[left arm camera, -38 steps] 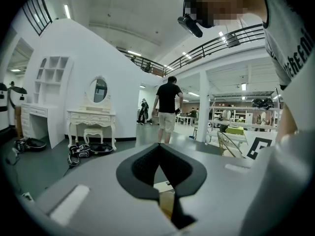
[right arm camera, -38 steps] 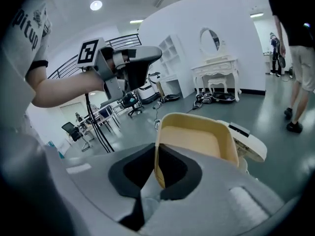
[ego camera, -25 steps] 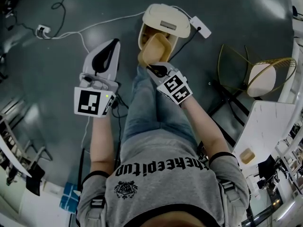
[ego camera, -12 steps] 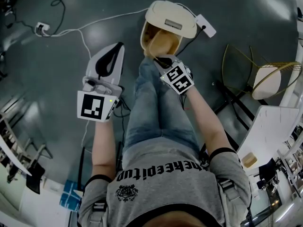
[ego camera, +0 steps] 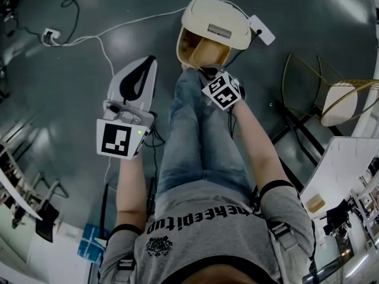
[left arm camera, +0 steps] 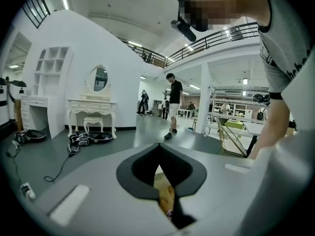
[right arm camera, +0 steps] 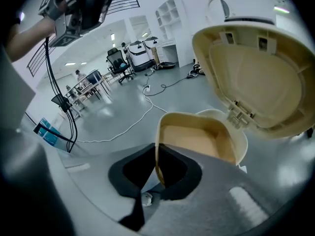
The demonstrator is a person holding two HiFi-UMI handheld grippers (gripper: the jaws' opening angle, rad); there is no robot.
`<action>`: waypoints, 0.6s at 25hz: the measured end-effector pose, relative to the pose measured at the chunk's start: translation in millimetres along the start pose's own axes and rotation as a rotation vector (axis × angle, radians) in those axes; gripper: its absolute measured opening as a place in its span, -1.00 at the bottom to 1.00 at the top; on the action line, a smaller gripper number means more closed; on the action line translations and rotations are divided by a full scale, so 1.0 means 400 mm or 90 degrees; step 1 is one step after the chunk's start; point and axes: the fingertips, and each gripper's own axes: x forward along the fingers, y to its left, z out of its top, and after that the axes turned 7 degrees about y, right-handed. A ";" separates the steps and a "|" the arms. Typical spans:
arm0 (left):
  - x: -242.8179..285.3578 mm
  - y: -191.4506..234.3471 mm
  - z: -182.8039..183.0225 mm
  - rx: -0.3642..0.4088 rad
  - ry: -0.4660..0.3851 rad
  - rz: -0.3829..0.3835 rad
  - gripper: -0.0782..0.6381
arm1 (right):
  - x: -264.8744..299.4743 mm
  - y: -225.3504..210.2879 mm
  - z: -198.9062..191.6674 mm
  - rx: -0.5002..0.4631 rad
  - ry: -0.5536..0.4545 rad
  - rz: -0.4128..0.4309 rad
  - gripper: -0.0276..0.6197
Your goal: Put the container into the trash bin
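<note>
The cream trash bin stands on the grey floor ahead of me with its lid swung up. My right gripper is shut on the rim of a beige container, which sits tilted in the bin's mouth. In the right gripper view the container hangs from the gripper just over the bin's rim, below the raised lid. My left gripper hovers to the left of the bin, jaws together, holding nothing; in its own view the left gripper points past the bin.
My legs in jeans stand right behind the bin. A gold wire chair and a white table are at the right. A white cable with a power strip runs across the floor at the far left.
My right gripper has moved forward and carried the container from in front of the bin into its open mouth. The left gripper has barely shifted.
</note>
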 end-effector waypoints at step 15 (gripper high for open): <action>0.009 0.020 -0.046 -0.003 0.025 0.008 -0.75 | 0.083 -0.098 -0.017 -0.062 0.058 -0.073 -0.84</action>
